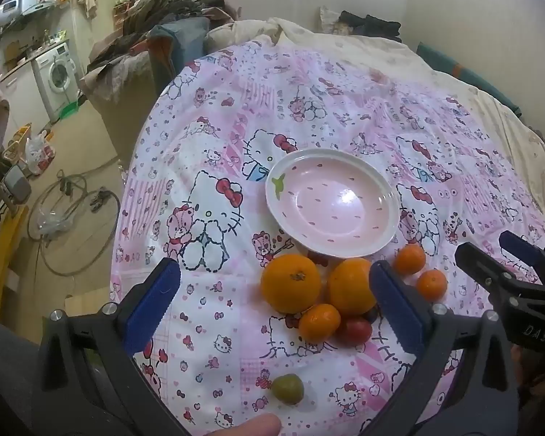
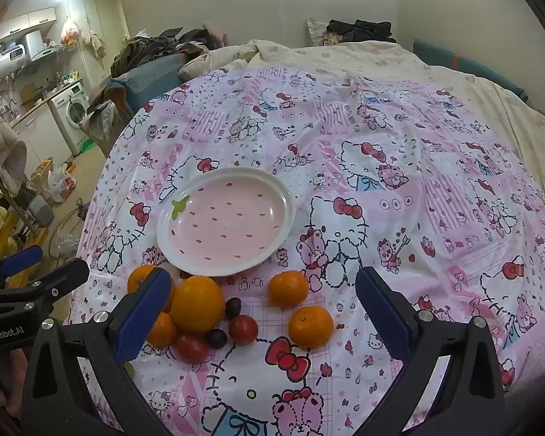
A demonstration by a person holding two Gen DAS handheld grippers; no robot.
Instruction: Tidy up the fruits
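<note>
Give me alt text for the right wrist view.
An empty pink strawberry-patterned plate with a white rim sits on a pink cartoon-cat bedspread, with oranges, small mandarins, red tomatoes and dark plums clustered just below it. The right hand-held gripper hovers open above the fruit, holding nothing.

left gripper (image 1: 272, 303): wide open | oranges (image 1: 290, 282) below empty plate (image 1: 332, 203)

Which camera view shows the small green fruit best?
The left wrist view: the green fruit lies whole and unobstructed on the cloth. In the right wrist view only a green sliver appears behind a finger of the right gripper.
</note>
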